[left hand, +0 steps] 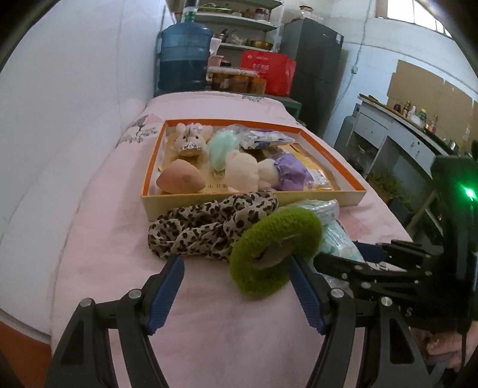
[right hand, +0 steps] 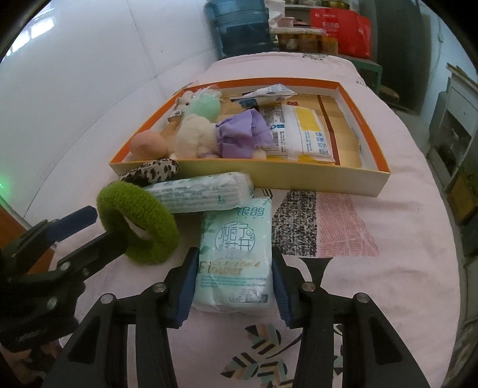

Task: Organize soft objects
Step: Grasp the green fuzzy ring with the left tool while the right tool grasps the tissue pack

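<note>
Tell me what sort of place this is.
Probably a lived-in home room doubling as kitchen storage: a pink patterned bedsheet covers the work surface, a blue water-cooler jug stands behind it, and metal shelves of pots and bowls sit beside a dark fridge.

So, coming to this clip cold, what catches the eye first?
The fuzzy green ring on the pink bedspread, with the left gripper open around its near edge. Beside it, the right gripper is shut on a mint tissue pack. Behind them sits an orange-rimmed box crowded with plush toys.
</note>
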`<state>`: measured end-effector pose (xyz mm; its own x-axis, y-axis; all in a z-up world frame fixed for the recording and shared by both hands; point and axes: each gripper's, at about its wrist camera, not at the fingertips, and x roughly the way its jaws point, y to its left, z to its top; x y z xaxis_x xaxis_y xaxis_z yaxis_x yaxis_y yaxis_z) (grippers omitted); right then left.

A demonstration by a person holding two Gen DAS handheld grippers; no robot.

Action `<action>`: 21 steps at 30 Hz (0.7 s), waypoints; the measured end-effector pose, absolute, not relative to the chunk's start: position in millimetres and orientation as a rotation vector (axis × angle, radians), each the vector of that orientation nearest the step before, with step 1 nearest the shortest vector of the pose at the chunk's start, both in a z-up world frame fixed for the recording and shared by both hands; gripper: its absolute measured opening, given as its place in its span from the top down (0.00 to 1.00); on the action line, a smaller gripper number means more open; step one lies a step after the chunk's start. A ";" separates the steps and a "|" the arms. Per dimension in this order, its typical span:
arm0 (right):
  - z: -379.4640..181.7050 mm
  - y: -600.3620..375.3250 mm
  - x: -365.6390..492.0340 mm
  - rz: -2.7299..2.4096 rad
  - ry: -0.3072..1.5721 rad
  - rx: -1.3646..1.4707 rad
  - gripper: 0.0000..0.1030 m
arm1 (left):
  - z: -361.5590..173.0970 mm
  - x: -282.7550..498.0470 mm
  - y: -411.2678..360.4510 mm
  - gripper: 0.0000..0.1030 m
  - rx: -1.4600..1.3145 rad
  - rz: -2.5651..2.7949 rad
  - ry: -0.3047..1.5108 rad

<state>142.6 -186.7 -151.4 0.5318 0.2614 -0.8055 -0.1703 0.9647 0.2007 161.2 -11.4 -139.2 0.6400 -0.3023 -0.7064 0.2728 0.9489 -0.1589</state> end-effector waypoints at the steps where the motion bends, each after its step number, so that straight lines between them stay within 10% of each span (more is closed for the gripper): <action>1: -151.2 -186.6 142.3 0.258 0.976 0.102 0.55 | -140.0 162.5 -11.5 0.33 -0.044 -0.326 0.817; 10: -152.5 -187.7 141.3 0.256 0.973 0.111 0.54 | -147.8 167.3 -12.8 0.82 -0.073 -0.343 0.851; 21: -149.6 -188.5 135.6 0.253 0.977 0.115 0.54 | -137.9 156.6 -6.4 0.86 -0.108 -0.368 0.818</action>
